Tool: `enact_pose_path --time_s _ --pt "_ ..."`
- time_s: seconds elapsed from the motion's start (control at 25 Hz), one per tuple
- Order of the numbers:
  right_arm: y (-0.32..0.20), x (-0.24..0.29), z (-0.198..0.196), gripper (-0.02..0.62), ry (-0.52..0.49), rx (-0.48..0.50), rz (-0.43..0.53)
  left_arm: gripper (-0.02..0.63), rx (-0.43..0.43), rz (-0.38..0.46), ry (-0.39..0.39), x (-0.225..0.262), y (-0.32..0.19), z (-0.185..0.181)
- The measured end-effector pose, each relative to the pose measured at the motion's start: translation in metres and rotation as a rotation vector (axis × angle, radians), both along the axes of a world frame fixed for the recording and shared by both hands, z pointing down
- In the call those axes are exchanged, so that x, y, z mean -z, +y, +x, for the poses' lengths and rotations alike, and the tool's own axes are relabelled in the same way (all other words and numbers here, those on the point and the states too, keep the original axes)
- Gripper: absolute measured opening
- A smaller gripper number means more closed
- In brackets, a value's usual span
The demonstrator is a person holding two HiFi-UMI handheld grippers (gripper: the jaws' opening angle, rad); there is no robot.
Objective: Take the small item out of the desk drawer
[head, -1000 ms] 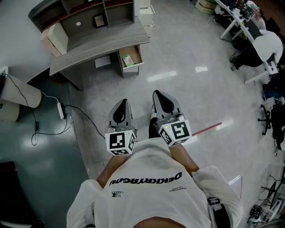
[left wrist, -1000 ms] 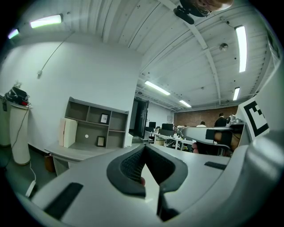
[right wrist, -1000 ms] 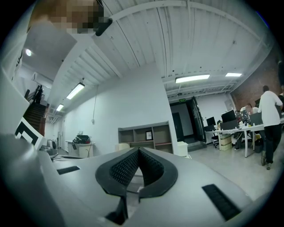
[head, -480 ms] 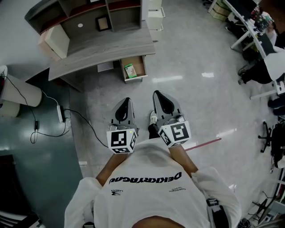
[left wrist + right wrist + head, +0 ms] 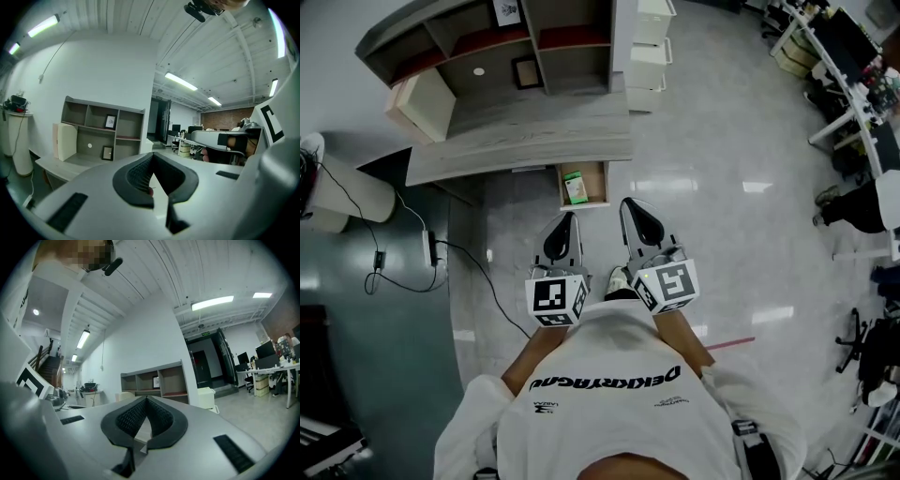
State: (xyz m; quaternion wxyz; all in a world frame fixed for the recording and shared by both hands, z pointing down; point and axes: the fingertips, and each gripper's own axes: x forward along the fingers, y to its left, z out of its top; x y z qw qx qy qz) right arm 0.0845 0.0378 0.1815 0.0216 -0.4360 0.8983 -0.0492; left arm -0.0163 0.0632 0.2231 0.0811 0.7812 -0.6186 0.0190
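In the head view a grey desk (image 5: 525,141) stands ahead, with a wooden drawer (image 5: 598,184) pulled open below its front edge. A small green item (image 5: 575,187) lies inside the drawer. My left gripper (image 5: 562,225) and right gripper (image 5: 634,209) are held side by side at chest height, just short of the drawer, both pointing toward it. Each has its jaws shut with nothing between them. In the left gripper view the jaws (image 5: 151,174) meet in front of the shelf unit (image 5: 104,136). The right gripper (image 5: 143,420) also faces the shelf unit (image 5: 154,383).
A shelf unit (image 5: 534,47) with a picture frame (image 5: 525,72) stands on the desk's back. A white drawer cabinet (image 5: 650,47) is to its right. A power strip and cables (image 5: 427,248) lie on the floor at left. Office desks and chairs (image 5: 862,112) fill the far right.
The desk and open drawer have drawn closer and moved toward the middle of the head view as the person walked forward. Both grippers kept their pose, shut.
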Motion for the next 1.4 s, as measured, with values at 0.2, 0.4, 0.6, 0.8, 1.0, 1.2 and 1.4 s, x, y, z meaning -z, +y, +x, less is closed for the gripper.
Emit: enact_pose_path --time_s 0.2,0.4,0.6,0.8,1.0,1.2,1.4 --pt "-0.046 -0.009 0.012 0.031 0.007 0.062 -0.031 0.015 0.05 -0.045 -0.007 -0.01 -0.041 0.015" --pt "-0.076 -0.019 0.016 0.031 0.003 0.098 -0.057 0.015 0.085 -0.081 -0.011 -0.018 -0.068 0.021" --pt "-0.089 -0.038 0.009 0.031 0.012 0.113 -0.1 0.015 0.112 -0.126 -0.005 -0.035 -0.081 0.015" --pt "-0.096 -0.064 -0.001 0.031 0.041 0.119 -0.129 0.015 0.13 -0.168 0.003 -0.061 -0.089 0.001" --pt "-0.111 -0.082 -0.004 0.031 0.058 0.09 -0.145 0.015 0.123 -0.196 -0.002 -0.085 -0.108 -0.009" --pt "-0.122 -0.111 -0.01 0.031 0.076 0.08 -0.179 0.015 0.121 -0.249 -0.007 -0.122 -0.126 -0.018" --pt "-0.136 -0.149 -0.014 0.031 0.096 0.066 -0.224 0.015 0.136 -0.314 0.01 -0.162 -0.142 -0.025"
